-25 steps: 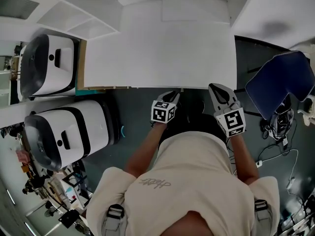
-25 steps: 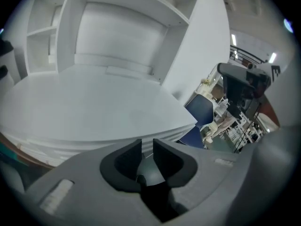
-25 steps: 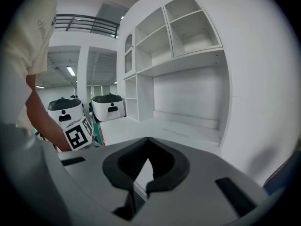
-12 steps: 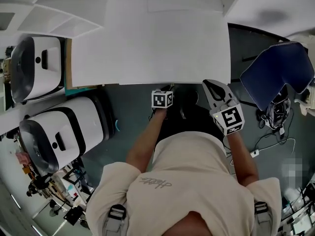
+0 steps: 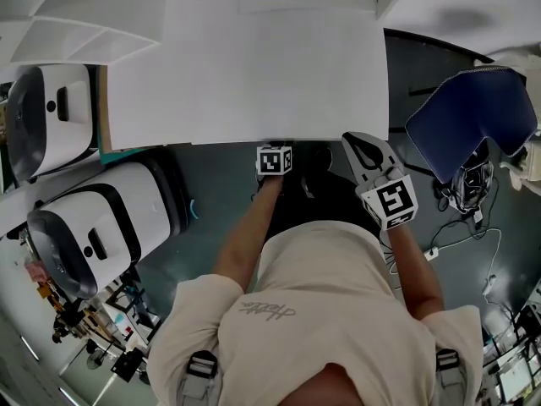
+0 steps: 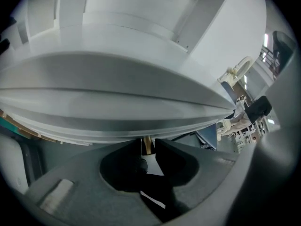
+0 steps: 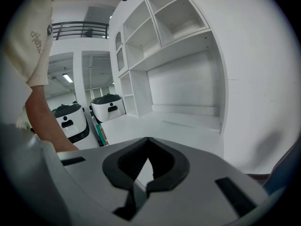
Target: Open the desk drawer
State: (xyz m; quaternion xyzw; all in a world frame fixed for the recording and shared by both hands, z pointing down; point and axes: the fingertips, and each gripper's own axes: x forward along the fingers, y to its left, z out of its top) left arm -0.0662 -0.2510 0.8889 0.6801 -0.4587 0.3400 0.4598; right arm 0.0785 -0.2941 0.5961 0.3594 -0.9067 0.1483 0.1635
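The white desk (image 5: 254, 66) fills the upper middle of the head view. My left gripper (image 5: 275, 147) reaches in under its front edge, only the marker cube showing from above. In the left gripper view the jaws (image 6: 147, 143) are closed on a small brass drawer knob (image 6: 146, 145) that sticks out of the pale drawer front (image 6: 117, 114) just below the desk top. My right gripper (image 5: 355, 140) hovers at the desk's front edge to the right, shut with nothing in it; its tips (image 7: 147, 139) meet above the desk surface.
Two white-and-black machines (image 5: 51, 117) (image 5: 97, 227) stand at the left of the desk. White shelves (image 5: 76, 19) rise at the back left. A dark blue chair (image 5: 469, 125) and loose cables (image 5: 461, 227) lie on the floor at the right.
The left gripper has moved forward under the desk's front edge, so its jaws no longer show from above. The right gripper has shifted slightly left and stayed shut.
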